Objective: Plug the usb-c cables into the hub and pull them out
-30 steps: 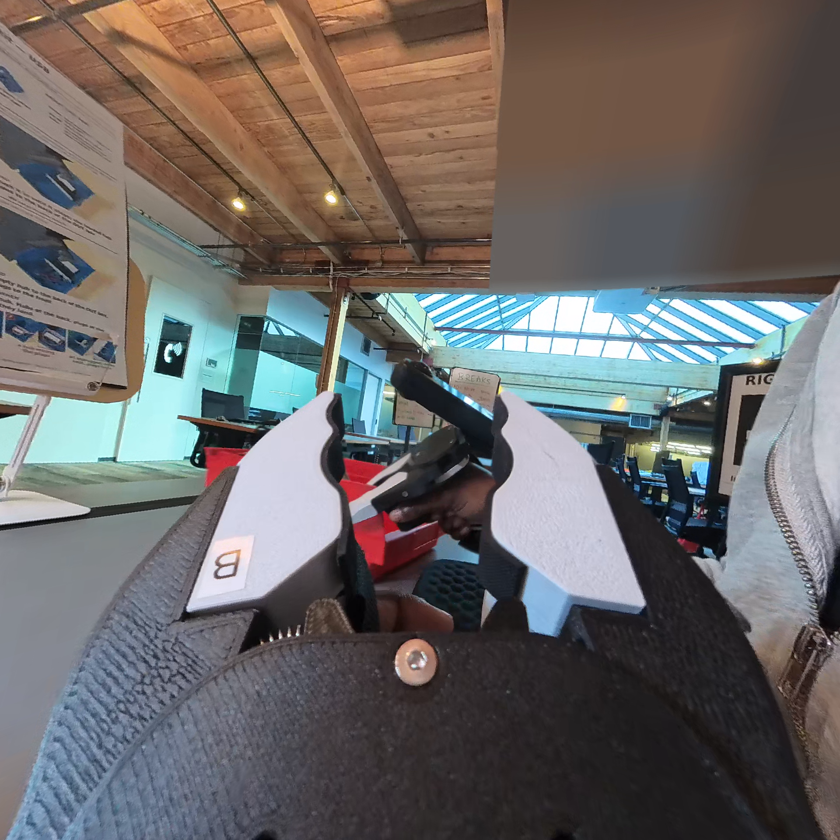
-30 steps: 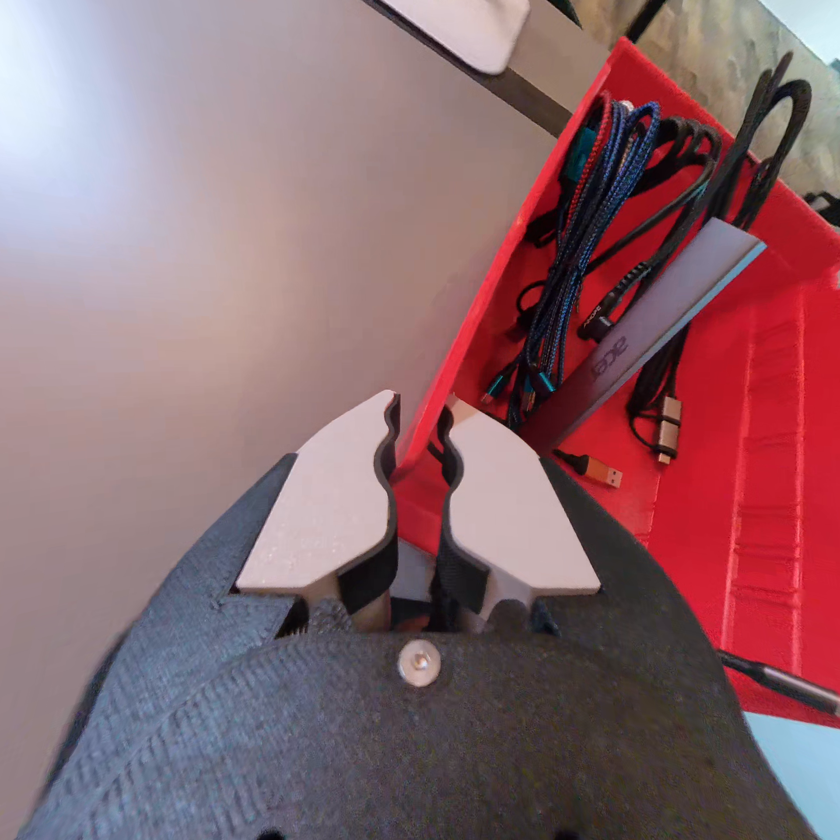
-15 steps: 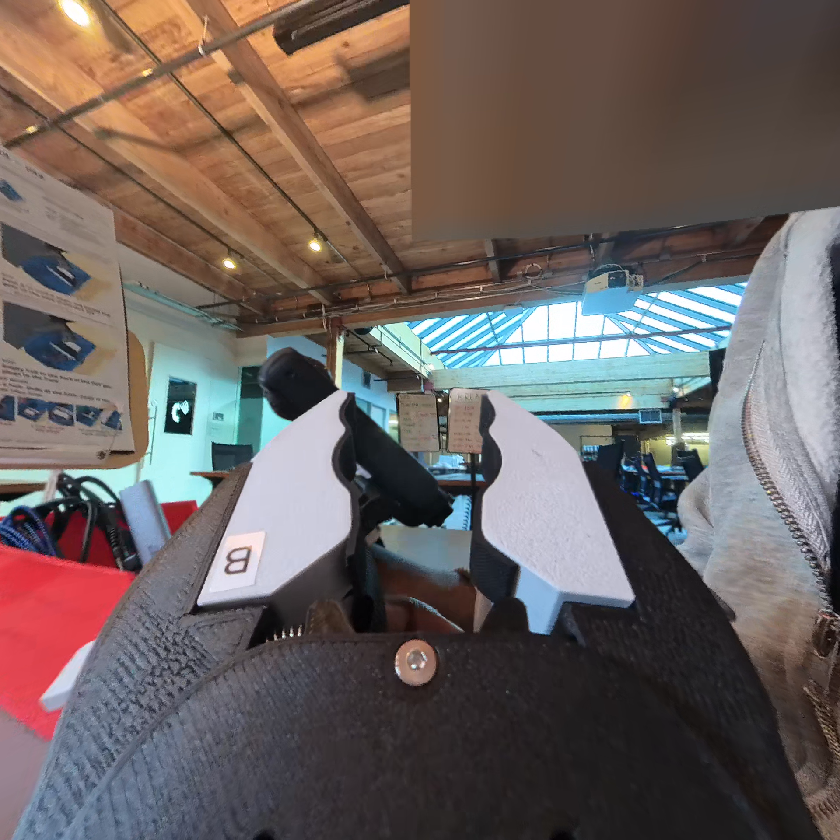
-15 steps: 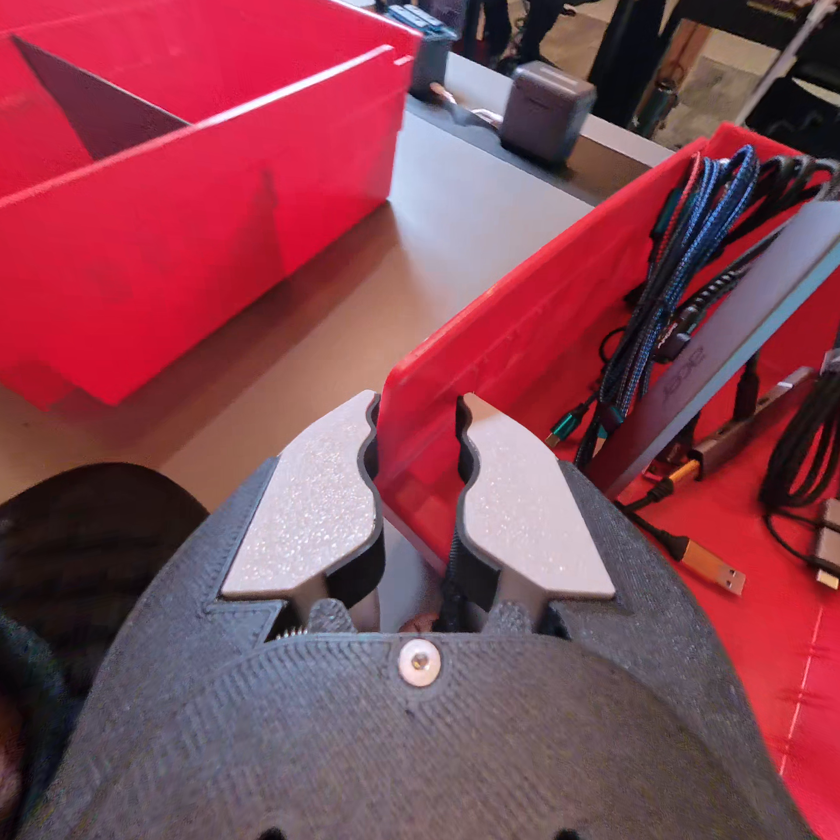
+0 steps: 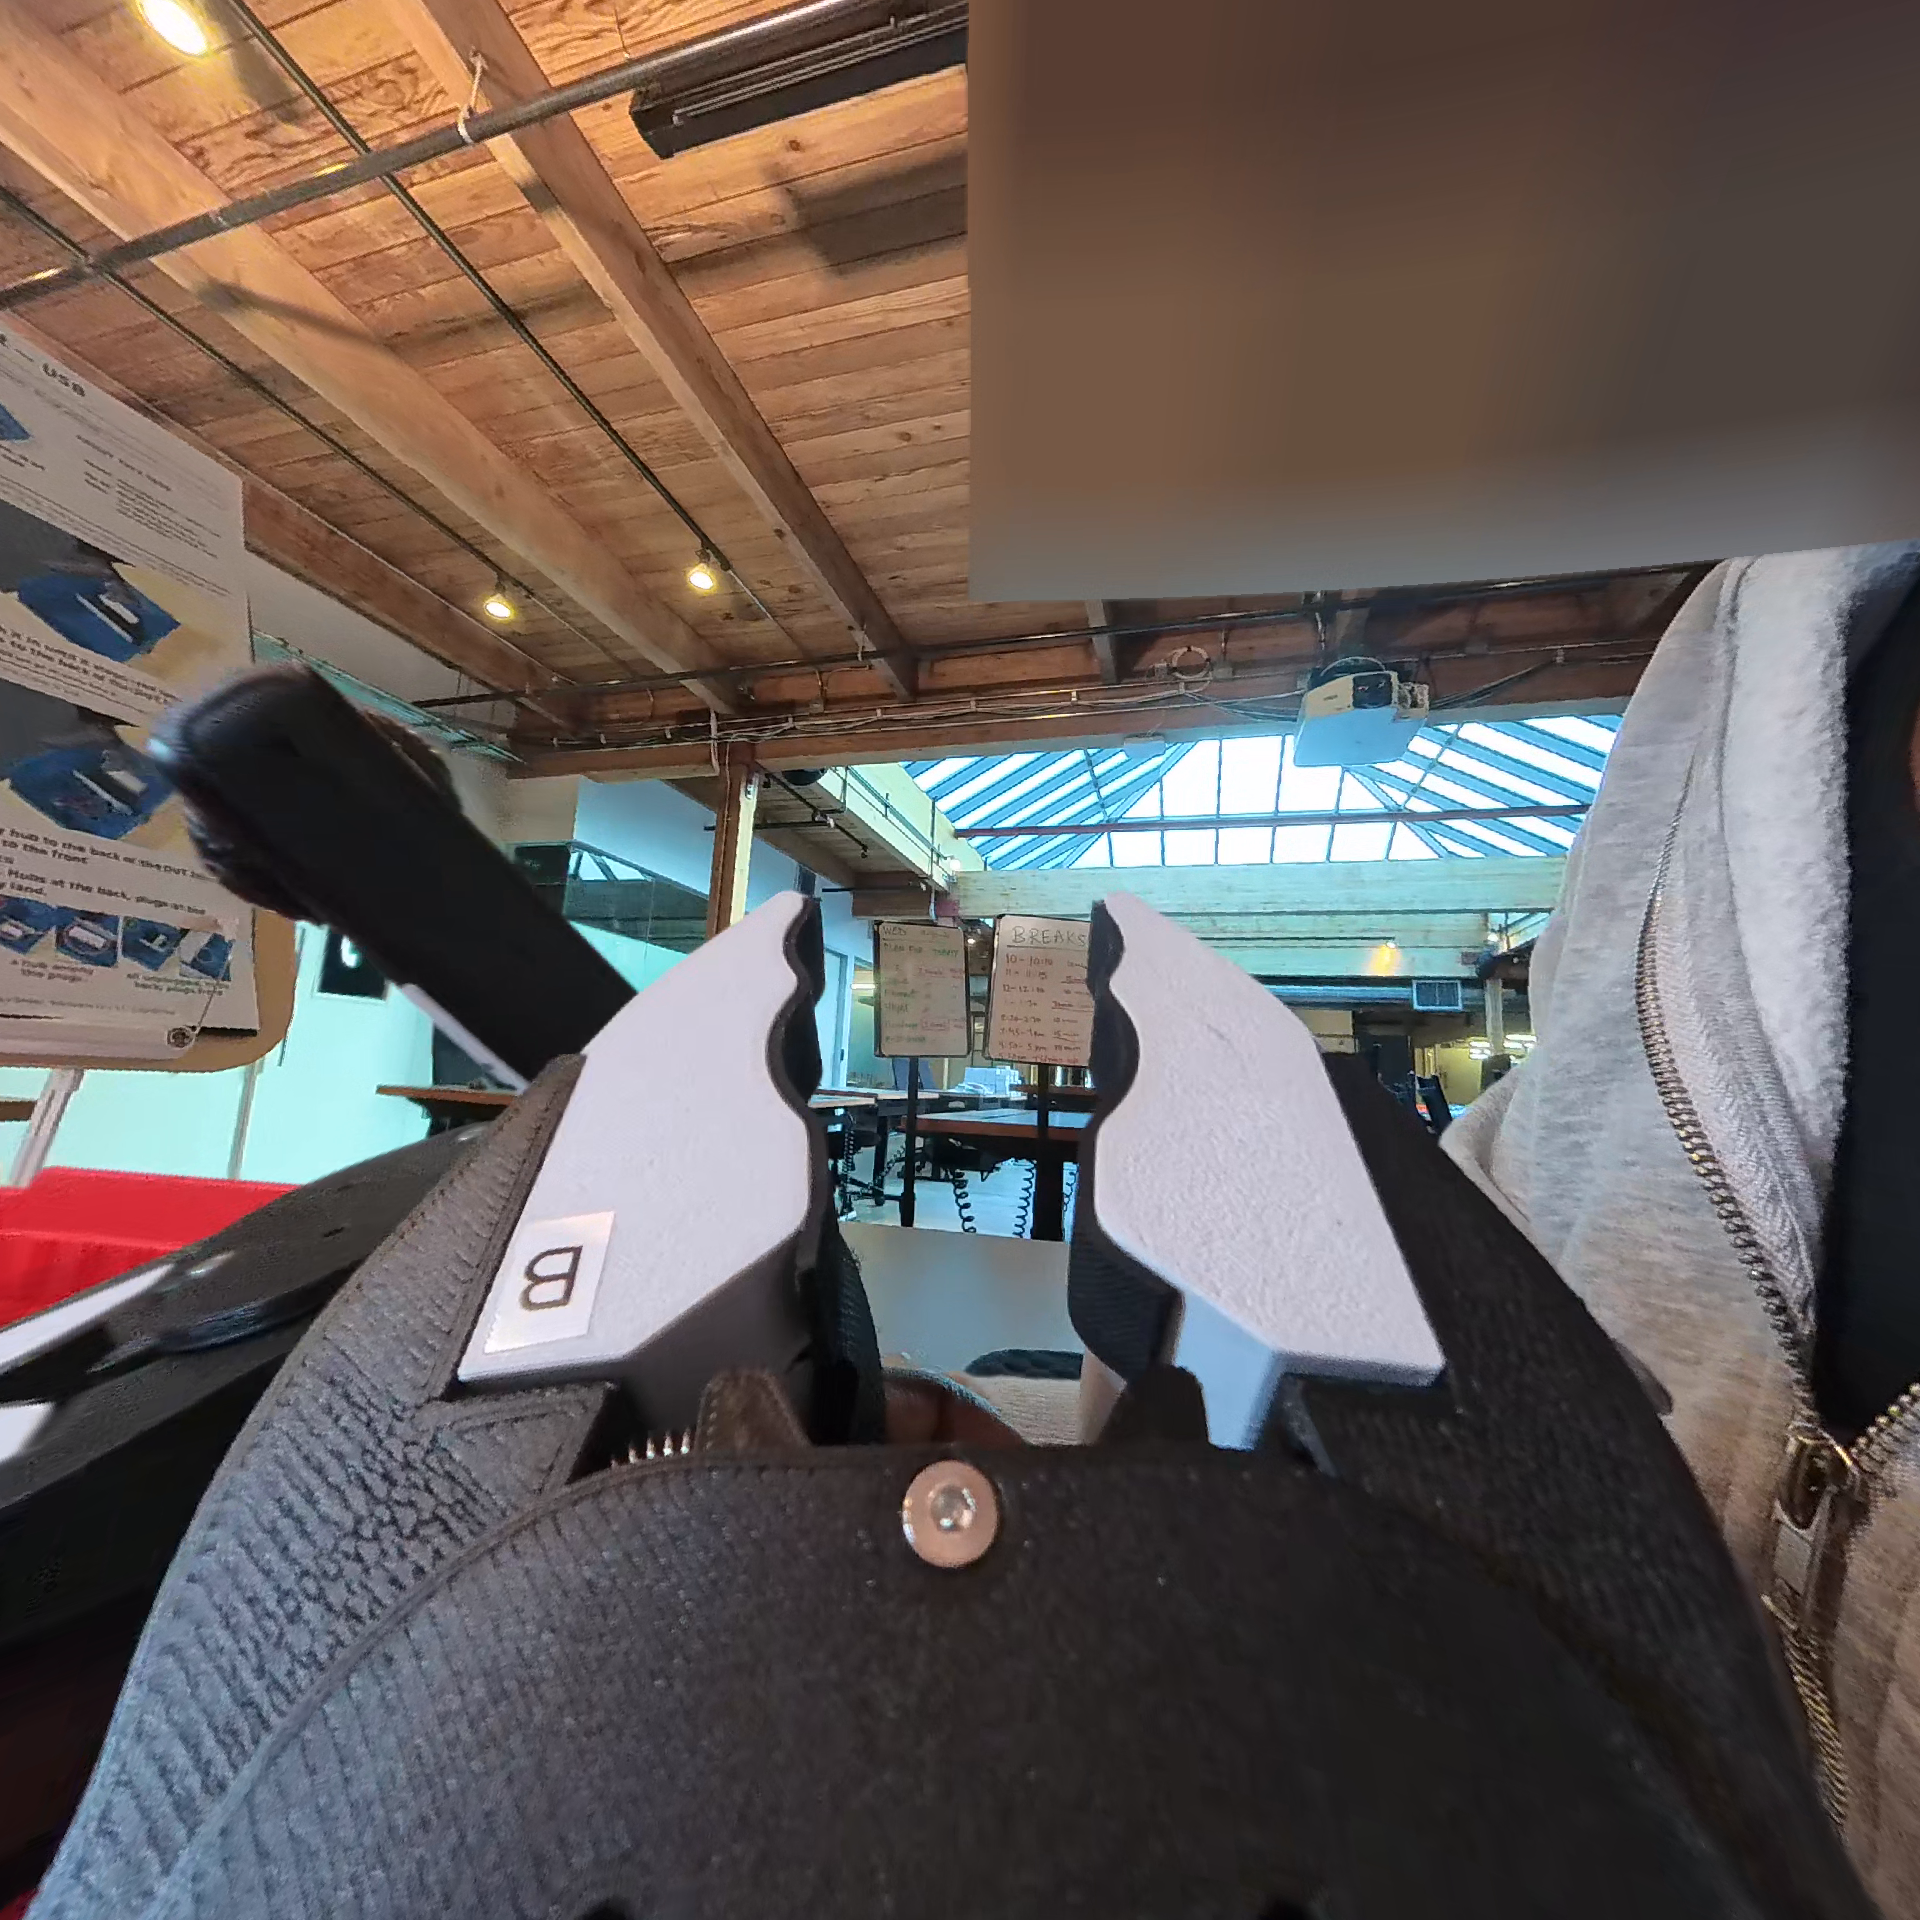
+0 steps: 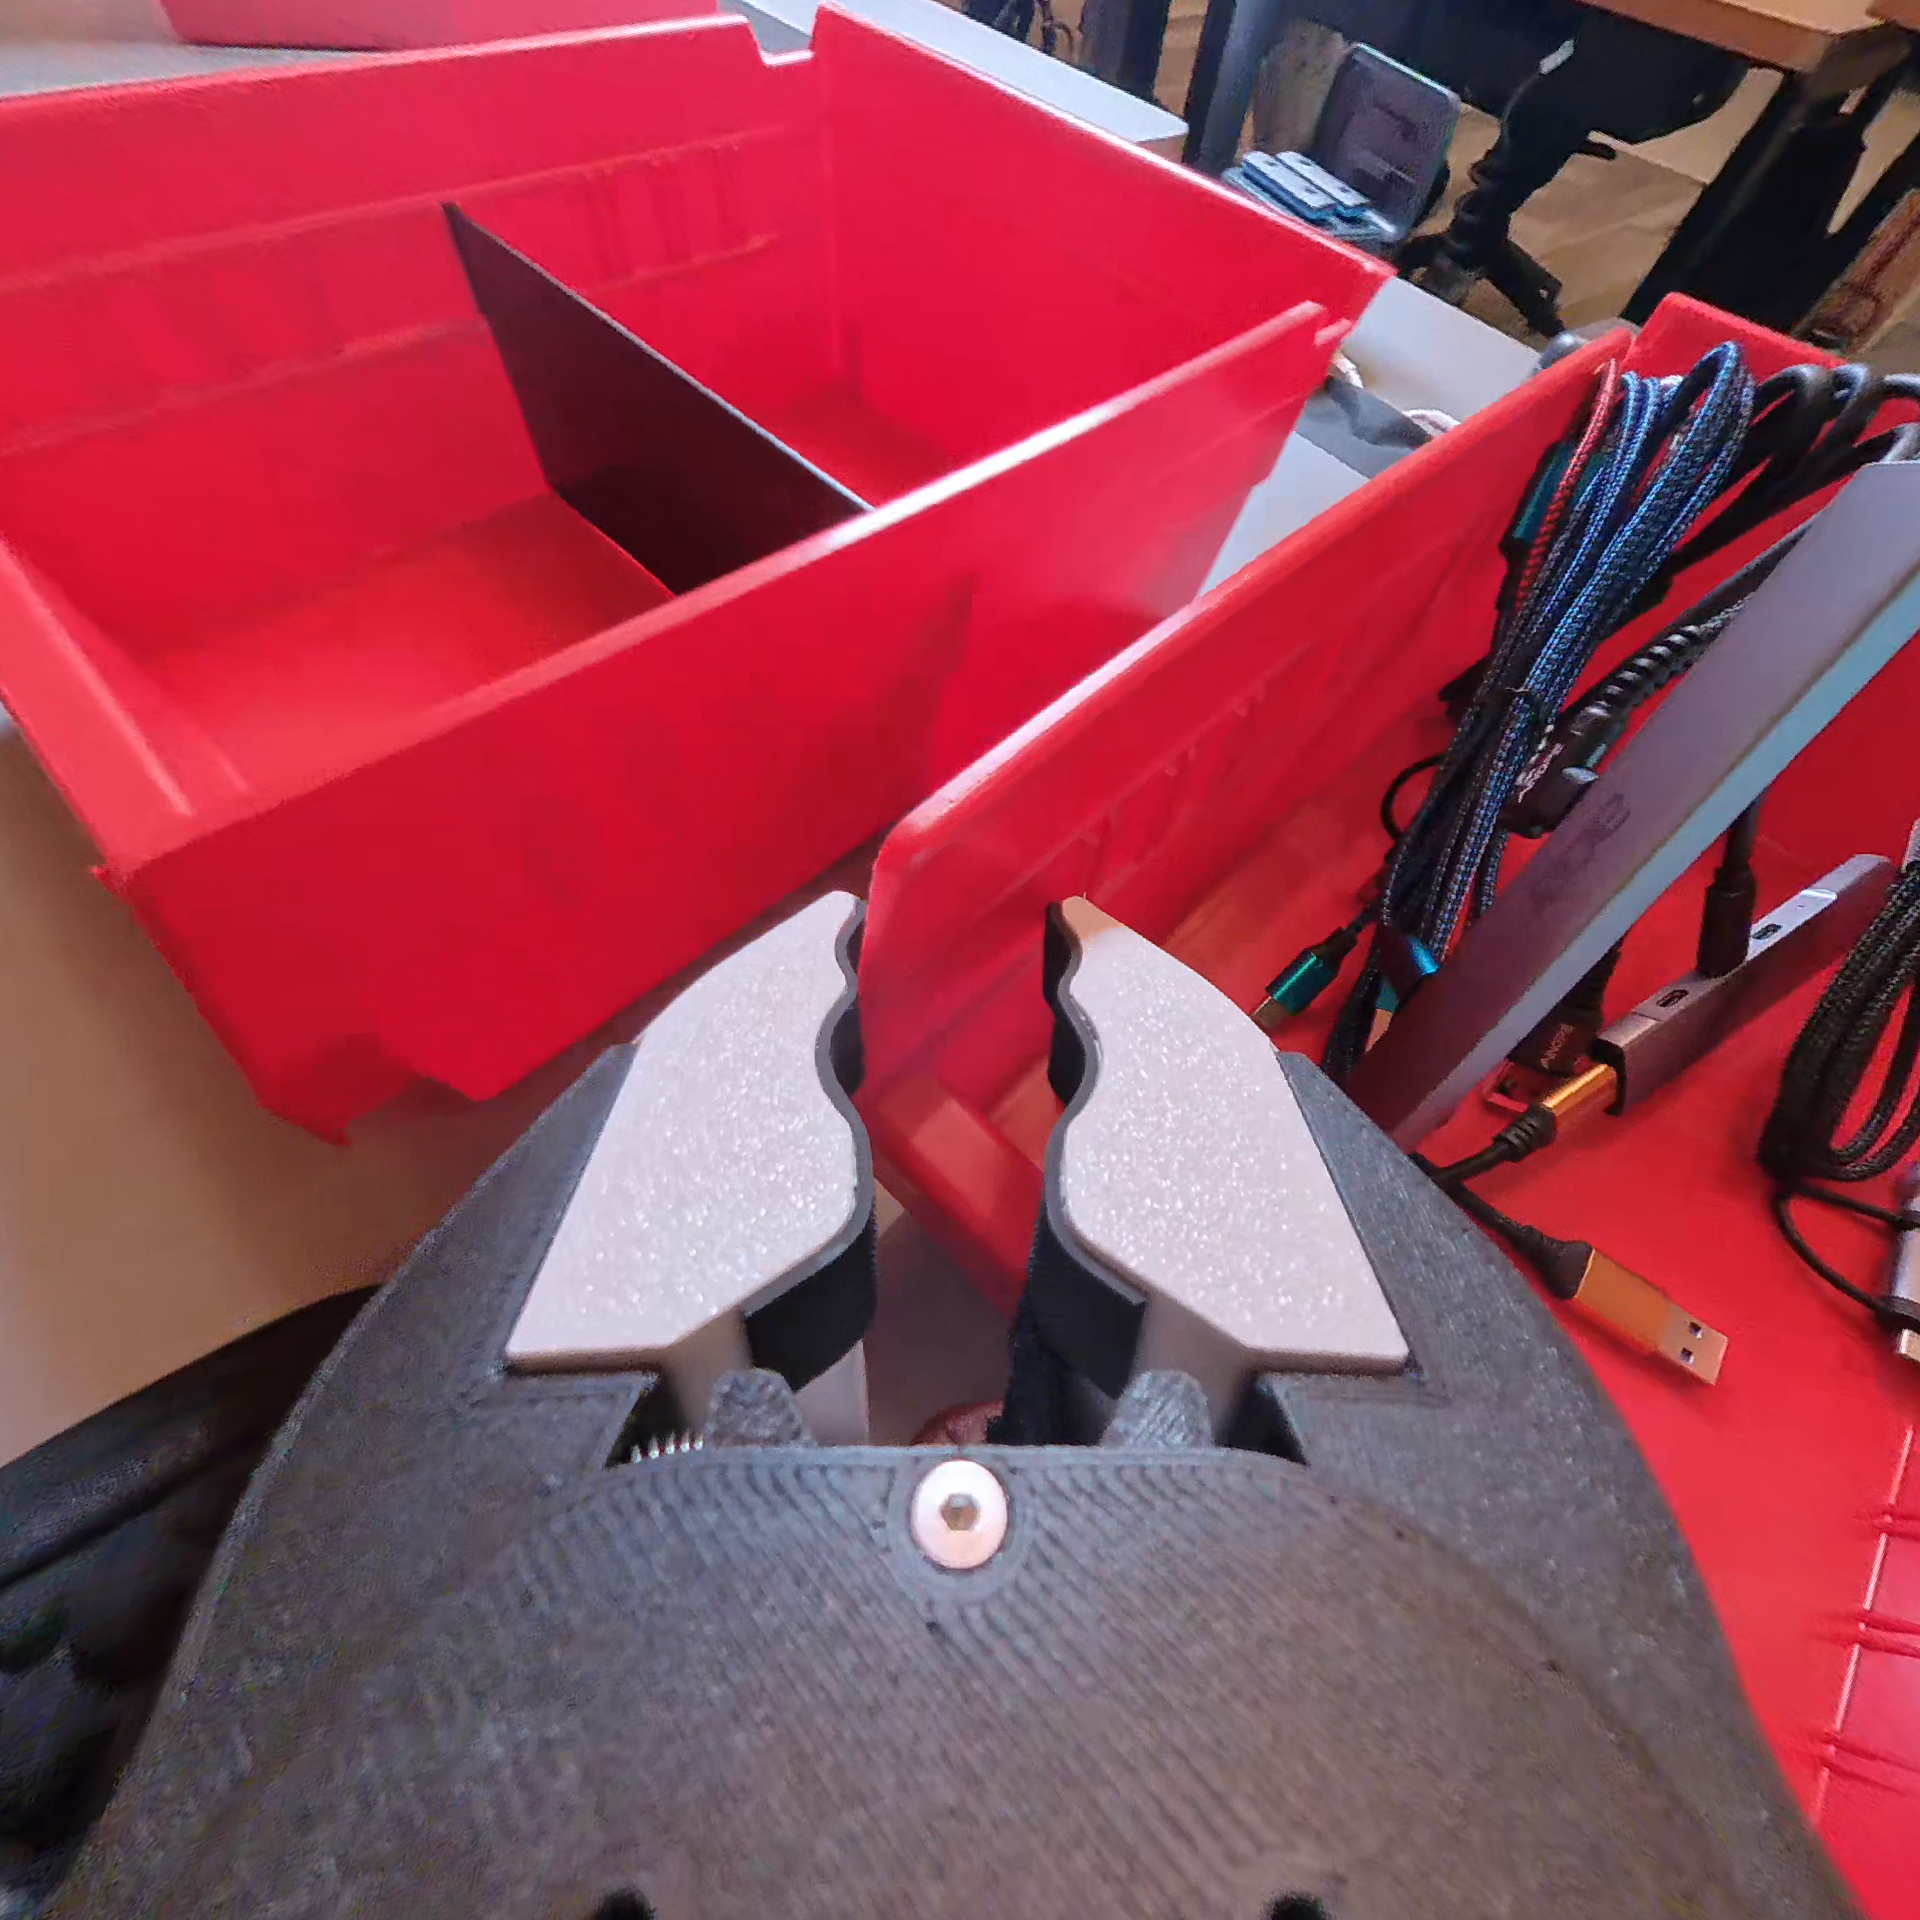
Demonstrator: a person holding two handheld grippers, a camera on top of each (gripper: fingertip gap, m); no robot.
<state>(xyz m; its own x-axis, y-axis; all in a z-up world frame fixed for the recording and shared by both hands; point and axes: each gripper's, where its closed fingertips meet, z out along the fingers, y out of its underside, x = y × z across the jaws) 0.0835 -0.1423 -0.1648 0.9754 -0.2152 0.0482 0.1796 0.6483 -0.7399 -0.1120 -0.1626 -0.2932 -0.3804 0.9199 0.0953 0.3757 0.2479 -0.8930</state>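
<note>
Left hand-held gripper (image 5: 951, 1023) released, empty, aimed up at ceiling, away from bins. Right hand-held gripper (image 6: 951, 982) released, straddling red bin wall (image 6: 1195, 717); hub (image 6: 1704, 748) and usb-c cables (image 6: 1558, 623) ahead-right. Judged: approach step; next, reach inside for plug.

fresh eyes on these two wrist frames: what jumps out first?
In the right wrist view, two red bins dominate: a divided red bin at left with nothing visible in its compartments, and a second red bin at right holding blue braided cables, a grey hub and loose plugs. The right gripper straddles that bin's near wall, jaws apart. The left gripper points up at a wooden ceiling, open on nothing.
</note>
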